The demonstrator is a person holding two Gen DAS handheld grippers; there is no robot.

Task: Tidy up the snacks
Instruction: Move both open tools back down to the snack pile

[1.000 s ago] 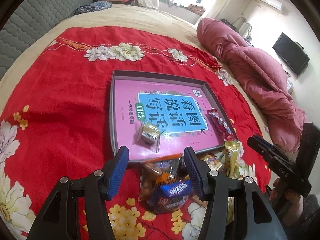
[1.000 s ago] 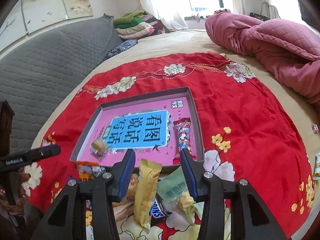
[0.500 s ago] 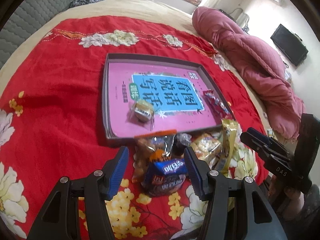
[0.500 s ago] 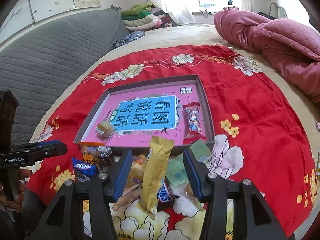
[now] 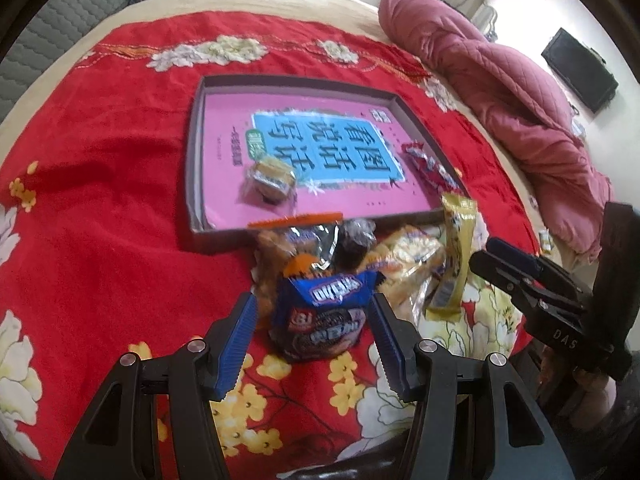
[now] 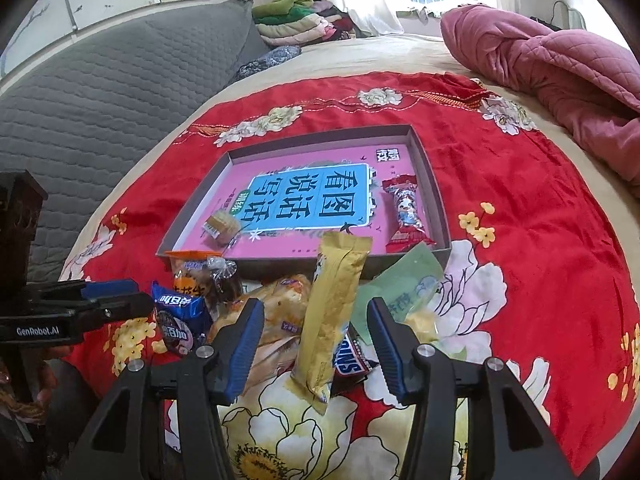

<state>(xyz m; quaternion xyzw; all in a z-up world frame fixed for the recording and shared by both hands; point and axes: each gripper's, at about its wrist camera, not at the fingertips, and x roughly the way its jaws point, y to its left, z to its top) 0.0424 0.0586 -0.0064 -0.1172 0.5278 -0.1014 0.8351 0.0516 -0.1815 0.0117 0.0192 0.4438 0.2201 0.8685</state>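
Observation:
A shallow grey tray [image 5: 195,152] lined with a pink book cover lies on the red floral cloth [image 5: 100,168]. In it are a small gold-wrapped cake [image 5: 272,178] and a red candy packet [image 6: 406,212]. A pile of snacks lies against the tray's near rim. My left gripper [image 5: 312,316] is open, and a blue cookie packet [image 5: 328,312] lies between its fingertips, not squeezed. My right gripper [image 6: 316,320] is open over a long yellow packet [image 6: 336,304] that runs between its fingers. A green sachet [image 6: 404,288], a Snickers bar [image 6: 352,360] and an orange-topped bag [image 6: 192,276] lie around them.
A pink quilt [image 6: 560,64] is bunched up at the bed's far right. A grey quilted pad [image 6: 100,100] lines the left side, with folded clothes [image 6: 300,20] behind it. A dark TV [image 5: 576,68] hangs on the wall. The cloth's near edge is just below the pile.
Both grippers have come lower and closer to the snack pile. The blue packet now sits between the left fingertips. The right jaws stand slightly wider than a second ago.

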